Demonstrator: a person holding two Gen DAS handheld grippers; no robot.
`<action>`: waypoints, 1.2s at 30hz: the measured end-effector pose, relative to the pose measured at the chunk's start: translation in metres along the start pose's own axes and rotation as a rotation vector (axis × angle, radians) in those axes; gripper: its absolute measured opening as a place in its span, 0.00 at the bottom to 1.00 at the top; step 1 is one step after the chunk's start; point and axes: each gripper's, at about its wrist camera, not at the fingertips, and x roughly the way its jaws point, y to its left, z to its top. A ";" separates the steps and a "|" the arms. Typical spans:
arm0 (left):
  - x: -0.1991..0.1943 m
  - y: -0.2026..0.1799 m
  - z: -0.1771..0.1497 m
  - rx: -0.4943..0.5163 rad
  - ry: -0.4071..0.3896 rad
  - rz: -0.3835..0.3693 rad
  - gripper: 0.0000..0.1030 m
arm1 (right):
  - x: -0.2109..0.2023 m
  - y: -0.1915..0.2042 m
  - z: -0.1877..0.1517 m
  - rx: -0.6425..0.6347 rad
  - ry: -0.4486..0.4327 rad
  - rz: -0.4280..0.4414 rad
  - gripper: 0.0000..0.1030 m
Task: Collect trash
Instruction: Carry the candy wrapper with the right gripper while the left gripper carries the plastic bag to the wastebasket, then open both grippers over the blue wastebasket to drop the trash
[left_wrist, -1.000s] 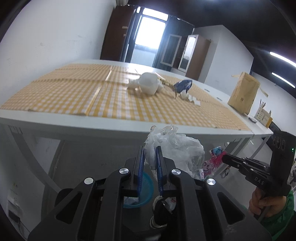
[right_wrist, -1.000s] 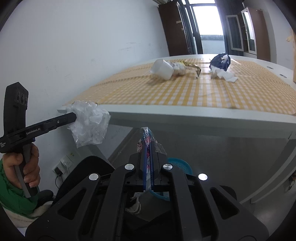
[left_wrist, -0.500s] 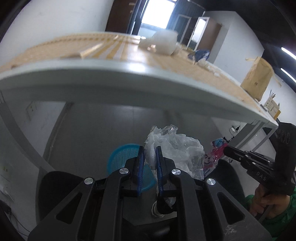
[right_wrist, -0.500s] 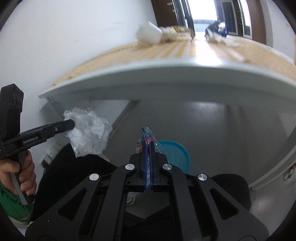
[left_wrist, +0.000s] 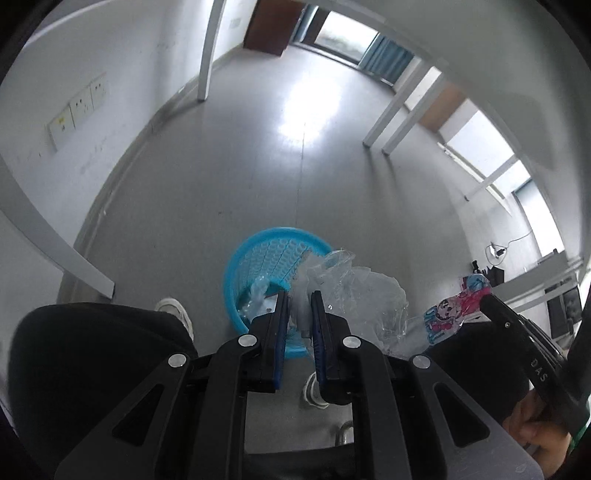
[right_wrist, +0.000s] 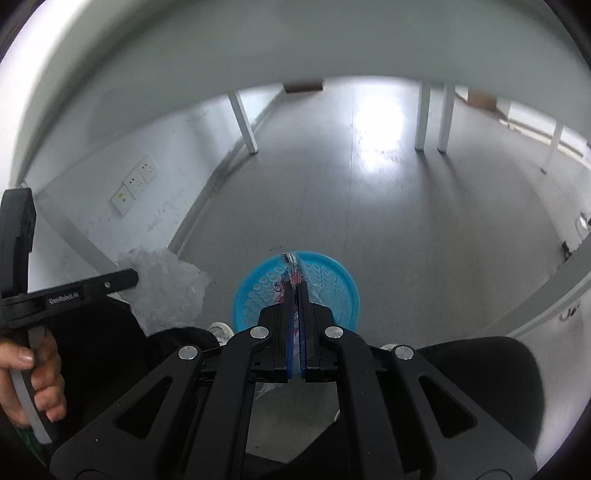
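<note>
- left wrist view: a second ago the checked table top with its remaining scraps filled the frame; now it is out of sight and the grey floor (left_wrist: 295, 177) fills the view instead, with the blue basket (left_wrist: 266, 258) just ahead of the left tool (left_wrist: 300, 299).
- the left tool is nearly closed and pinches a crumpled clear plastic bag (left_wrist: 354, 295), which hangs over the near rim of the basket.
- at the right edge the right tool (left_wrist: 484, 301) carries a colourful printed wrapper (left_wrist: 450, 314), beside the basket rather than over it.
- right wrist view: here too the table top has given way to its pale underside (right_wrist: 258, 48) overhead, and the basket (right_wrist: 325, 284) now sits directly beyond the tool tips.
- the right tool (right_wrist: 294, 284) is fully closed on the thin wrapper (right_wrist: 291, 264).
- the left tool (right_wrist: 131, 277) and its bag (right_wrist: 166, 288) sit left of the basket.
- judgement: both pieces are lowered close to the basket; release seems next, the remaining table scraps after.
</note>
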 end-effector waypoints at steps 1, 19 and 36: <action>0.008 -0.001 0.002 0.005 0.005 0.012 0.11 | 0.005 0.000 0.000 0.007 0.009 -0.002 0.01; 0.103 0.015 0.027 -0.062 0.164 0.089 0.11 | 0.131 -0.016 0.019 0.063 0.180 -0.049 0.01; 0.162 0.017 0.033 -0.082 0.258 0.130 0.11 | 0.203 -0.039 0.031 0.142 0.256 -0.074 0.01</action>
